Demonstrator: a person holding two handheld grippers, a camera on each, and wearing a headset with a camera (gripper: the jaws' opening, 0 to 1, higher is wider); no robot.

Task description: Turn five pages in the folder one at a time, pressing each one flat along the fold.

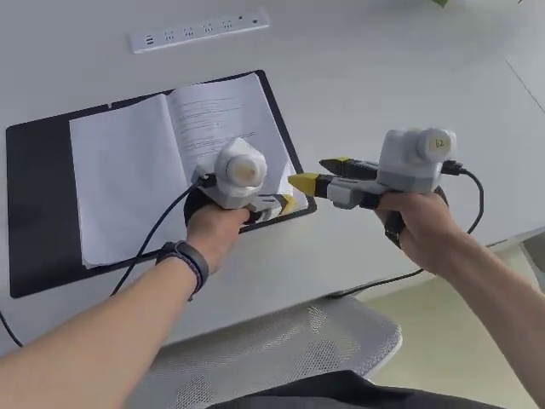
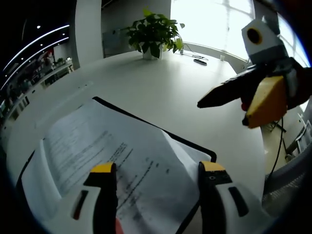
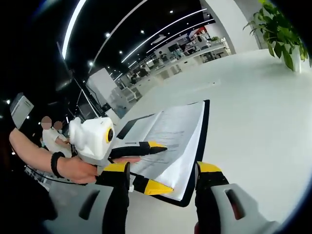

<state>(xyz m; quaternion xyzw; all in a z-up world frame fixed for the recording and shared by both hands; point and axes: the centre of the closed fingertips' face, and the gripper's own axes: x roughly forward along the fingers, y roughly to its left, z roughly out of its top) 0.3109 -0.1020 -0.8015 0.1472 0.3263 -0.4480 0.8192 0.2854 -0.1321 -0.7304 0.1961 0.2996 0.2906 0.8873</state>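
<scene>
On the white desk [image 1: 383,77], toward 9 o'clock in the head view, a black folder [image 1: 34,213] is lying open and flat, with white printed pages [image 1: 128,179] spreading across both sides of the fold. The left gripper [image 1: 274,207] is hovering at the 5 o'clock corner of the right-hand page. Its jaws are standing apart, one over the paper and one at the folder's near edge. Contact with the paper cannot be confirmed. The right gripper [image 1: 322,172] is being held just beside the folder at 3 o'clock, above bare desk, pointing toward the left gripper. Its jaws are also standing apart, gripping nothing. The two grippers are sitting near each other, not touching. A power strip [image 1: 200,30] is lying at 12 o'clock beyond the folder. A potted plant [image 2: 153,31] is standing at the far end of the desk.
</scene>
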